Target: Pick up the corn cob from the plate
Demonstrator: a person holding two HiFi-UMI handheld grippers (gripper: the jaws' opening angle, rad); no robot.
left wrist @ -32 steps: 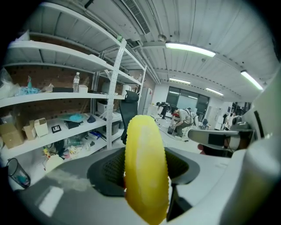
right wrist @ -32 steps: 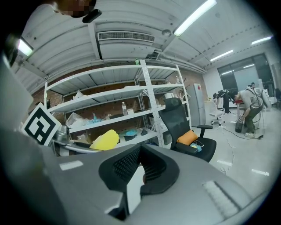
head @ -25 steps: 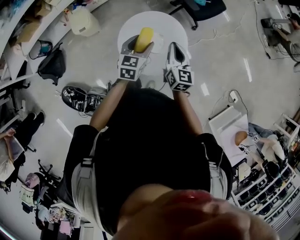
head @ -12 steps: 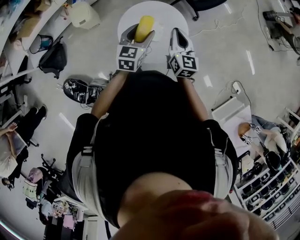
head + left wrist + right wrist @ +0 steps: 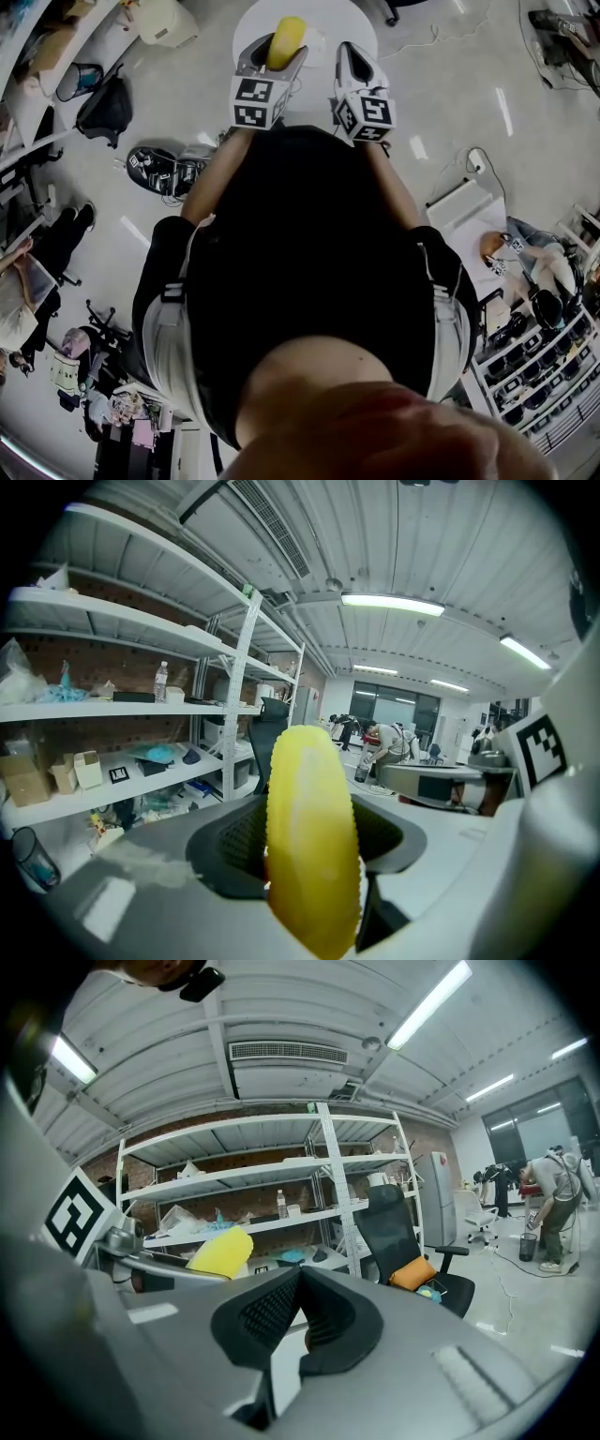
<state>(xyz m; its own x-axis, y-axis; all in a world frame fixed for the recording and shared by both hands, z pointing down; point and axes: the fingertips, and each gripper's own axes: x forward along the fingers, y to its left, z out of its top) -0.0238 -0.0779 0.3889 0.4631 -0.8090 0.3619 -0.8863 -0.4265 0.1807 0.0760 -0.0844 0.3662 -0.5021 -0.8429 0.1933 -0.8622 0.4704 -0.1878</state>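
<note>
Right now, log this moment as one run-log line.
left gripper: shut on corn cob | right gripper: shut, empty | white table: beneath both grippers

We see open room over the round white table (image 5: 323, 17) between our left gripper (image 5: 275, 58) and right gripper (image 5: 352, 54), but the corn cob (image 5: 286, 39) fills the left jaws, and shelves (image 5: 122, 708) stand well off to the left.

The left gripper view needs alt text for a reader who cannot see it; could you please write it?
A yellow corn cob stands upright, clamped between the dark jaws of the left gripper, filling the middle of the picture. Behind it are white shelving on the left, a black office chair and a person bending over far off.
</note>
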